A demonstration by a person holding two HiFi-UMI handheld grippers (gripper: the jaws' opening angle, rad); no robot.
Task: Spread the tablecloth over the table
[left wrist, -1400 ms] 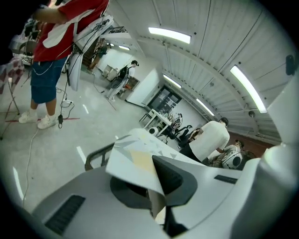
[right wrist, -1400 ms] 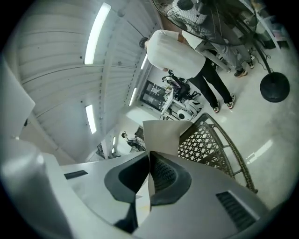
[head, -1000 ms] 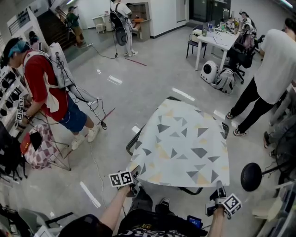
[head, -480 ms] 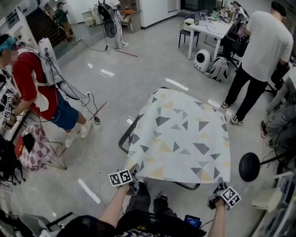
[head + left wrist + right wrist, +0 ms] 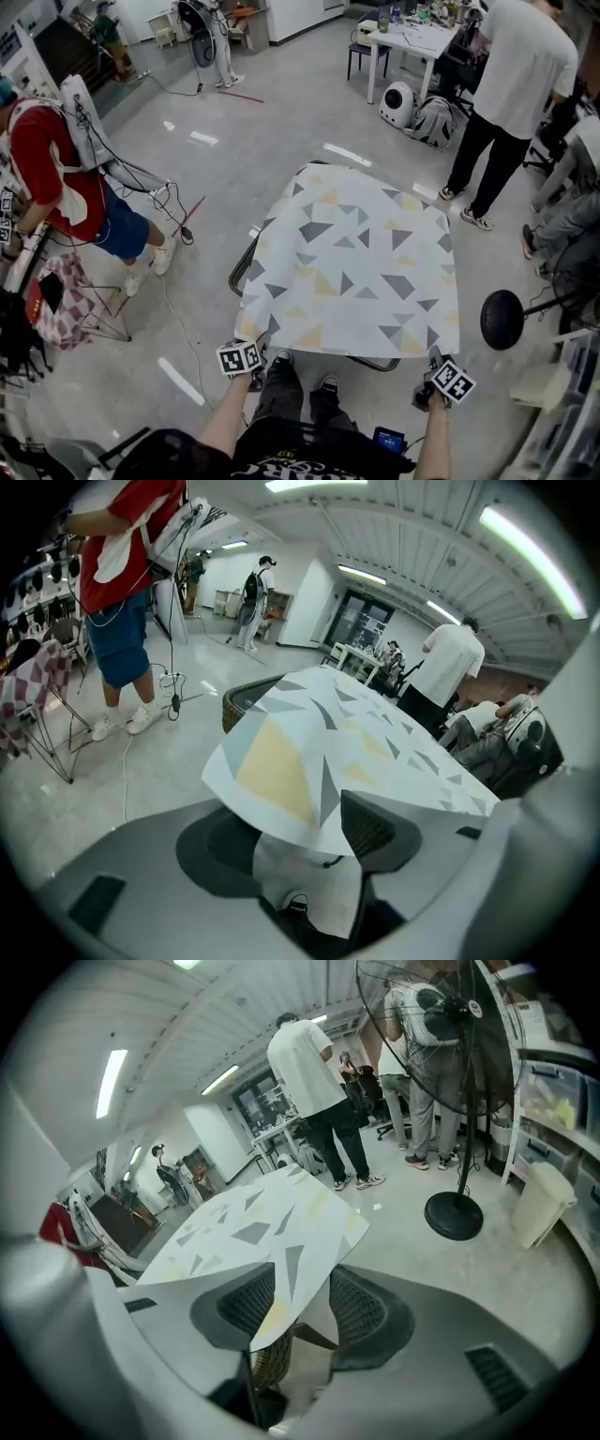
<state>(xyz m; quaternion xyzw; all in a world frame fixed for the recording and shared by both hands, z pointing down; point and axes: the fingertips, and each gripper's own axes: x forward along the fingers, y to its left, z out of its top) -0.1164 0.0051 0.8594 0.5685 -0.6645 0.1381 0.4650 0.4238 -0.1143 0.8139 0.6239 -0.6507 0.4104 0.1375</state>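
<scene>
While a person in a red shirt (image 5: pixel 47 169) stands on the floor (image 5: pixel 187 309) well off the left edge of the table (image 5: pixel 236 275), the task's item is found in place. The tablecloth (image 5: pixel 352 272), white with grey and yellow triangles, lies flat over the whole table top and hangs over the near edge. The table's dark rim shows beyond the cloth along the left edge and below the near edge. At the near left corner, the left gripper (image 5: pixel 260 368) sits just below the hanging cloth with its jaws opening. The left gripper view shows its pads (image 5: pixel 375 829) standing well apart. The cloth's corner drapes loosely between them, neither pad presses on it, and there is no grip. At the near right corner, the right gripper (image 5: pixel 431 380) is in the matching position, and its jaws are likewise opening. In the right gripper view the cloth's corner hangs down between the ribbed pads (image 5: pixel 361 1309). It lies over the left-hand pad while the other stands clear of it, and the gripper does not clamp it. The round black base of a standing fan (image 5: pixel 502 319) rests on the floor just beyond the table's right edge. A person in a white shirt (image 5: pixel 514 70) stands past the far right corner, apart from the table.
</scene>
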